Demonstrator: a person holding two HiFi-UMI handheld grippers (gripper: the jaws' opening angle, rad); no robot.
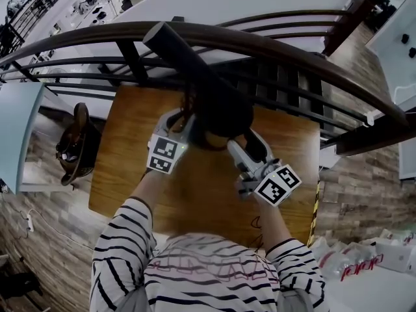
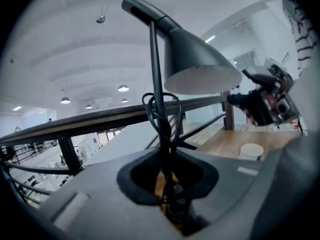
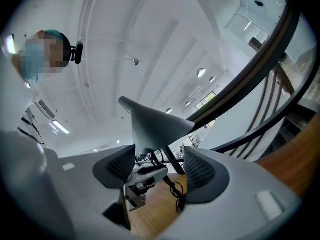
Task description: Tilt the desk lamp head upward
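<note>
Where the person's striped sleeves (image 1: 123,252) reach out over the wooden table (image 1: 130,174), each hand holds a gripper up against the desk lamp. The left gripper (image 1: 185,125) has its jaws closed on the lamp's thin upright stem (image 2: 156,84). Its own view shows the dark pads pressed around the stem low down, with a black cable (image 2: 165,115) looped and tangled about the stem just above them. The right gripper (image 1: 244,145) comes in from the other side with its jaws spread apart. In its own view the two ribbed pads (image 3: 200,169) stand wide, and the lower edge of the lamp head (image 3: 152,126) sits in the gap between them. I cannot tell whether either pad touches it.

The lamp head (image 1: 221,106) is a dark cone standing over the far middle of the table, its open mouth facing down and its narrow neck running up and back toward the railing. A small white round thing (image 2: 251,150) lies on the tabletop beyond the lamp. Behind the table runs a dark curved railing (image 1: 279,47), with a bright white hall below and beyond it.
</note>
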